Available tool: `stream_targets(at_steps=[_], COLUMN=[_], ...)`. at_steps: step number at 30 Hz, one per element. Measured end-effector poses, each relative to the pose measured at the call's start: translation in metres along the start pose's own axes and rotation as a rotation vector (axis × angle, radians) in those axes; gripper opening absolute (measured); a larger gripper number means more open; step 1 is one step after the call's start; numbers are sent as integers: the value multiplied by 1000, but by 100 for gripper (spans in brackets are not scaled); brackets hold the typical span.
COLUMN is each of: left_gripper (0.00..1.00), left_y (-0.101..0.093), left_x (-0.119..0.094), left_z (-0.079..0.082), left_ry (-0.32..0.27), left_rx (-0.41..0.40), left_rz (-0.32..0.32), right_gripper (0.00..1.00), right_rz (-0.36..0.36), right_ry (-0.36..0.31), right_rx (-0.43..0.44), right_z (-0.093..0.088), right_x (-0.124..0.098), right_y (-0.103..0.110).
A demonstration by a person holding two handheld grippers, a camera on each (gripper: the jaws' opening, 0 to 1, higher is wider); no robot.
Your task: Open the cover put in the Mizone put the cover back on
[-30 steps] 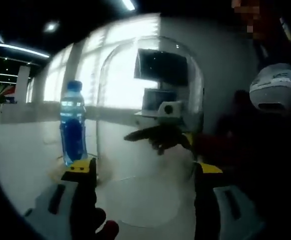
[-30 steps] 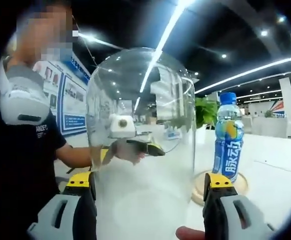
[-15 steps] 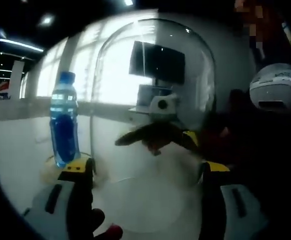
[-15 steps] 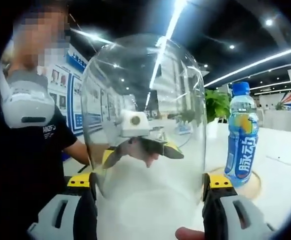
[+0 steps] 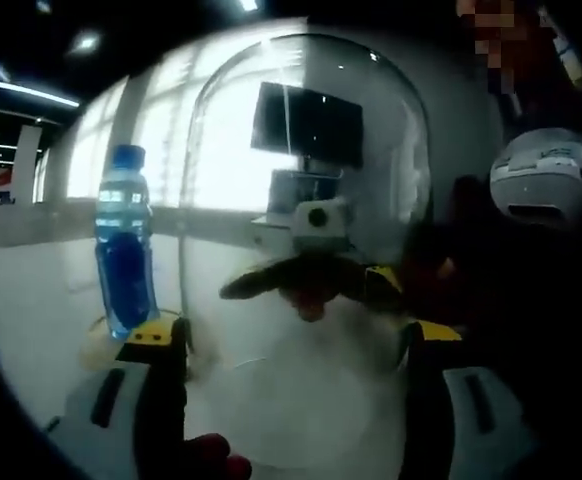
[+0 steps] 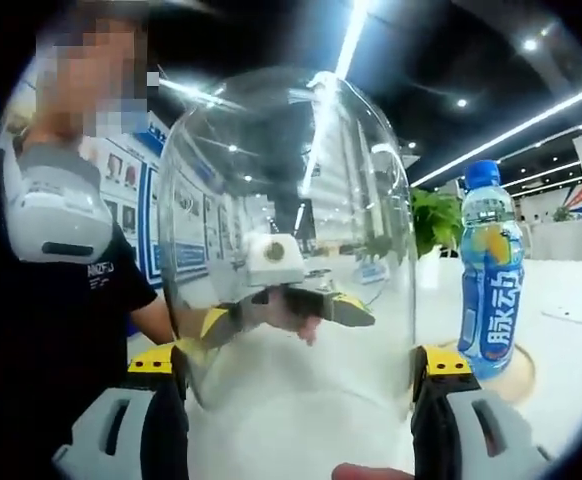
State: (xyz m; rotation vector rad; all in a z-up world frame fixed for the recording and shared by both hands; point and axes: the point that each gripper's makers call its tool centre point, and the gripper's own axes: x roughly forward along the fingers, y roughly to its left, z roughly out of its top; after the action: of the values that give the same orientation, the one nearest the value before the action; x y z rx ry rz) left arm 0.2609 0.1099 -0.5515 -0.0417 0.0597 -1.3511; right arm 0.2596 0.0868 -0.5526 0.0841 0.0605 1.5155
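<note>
A clear glass dome cover [image 5: 301,150] [image 6: 291,160] hangs off the table, held from two opposite sides. My left gripper [image 5: 291,335] is shut on its lower wall, one jaw on each side. My right gripper [image 6: 296,362] clamps it the same way from the other side. Each gripper shows through the glass in the other's view: the right gripper [image 5: 316,280] and the left gripper [image 6: 281,300]. The blue Mizone bottle [image 5: 124,250] [image 6: 491,280] stands upright on a round wooden base [image 5: 96,345] [image 6: 516,375], uncovered, just beside the dome.
The bottle's base rests on a white table [image 5: 31,290] [image 6: 571,330]. A person in dark clothes with a white device on the chest [image 5: 546,180] [image 6: 51,215] stands close behind the dome. A green plant [image 6: 433,215] is farther back.
The dome now looks larger and higher between both pairs of jaws, and the gap to the bottle has widened slightly in each view. The bottle stays upright on its base.
</note>
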Motion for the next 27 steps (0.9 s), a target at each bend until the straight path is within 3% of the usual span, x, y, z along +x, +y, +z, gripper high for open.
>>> stream_targets(at_steps=[2,5,14,27], left_gripper=[77,77,77,78], left_y=[0,-1,-1,-1], left_x=[0,0,0,2], left_z=[1,1,0,0], left_ry=[-47,-26,-37,-34], left_rx=[-7,-1,5,2], left_rz=[-3,4,16,6], right_gripper=[87,87,89,89], right_rz=[-1,3,8,15], right_ry=[-7,-17,-38,11], right_rx=[0,2,13,-16], right_z=[1,1,1,-1], right_x=[0,0,1,4], right_y=[-1,-1,-1,0])
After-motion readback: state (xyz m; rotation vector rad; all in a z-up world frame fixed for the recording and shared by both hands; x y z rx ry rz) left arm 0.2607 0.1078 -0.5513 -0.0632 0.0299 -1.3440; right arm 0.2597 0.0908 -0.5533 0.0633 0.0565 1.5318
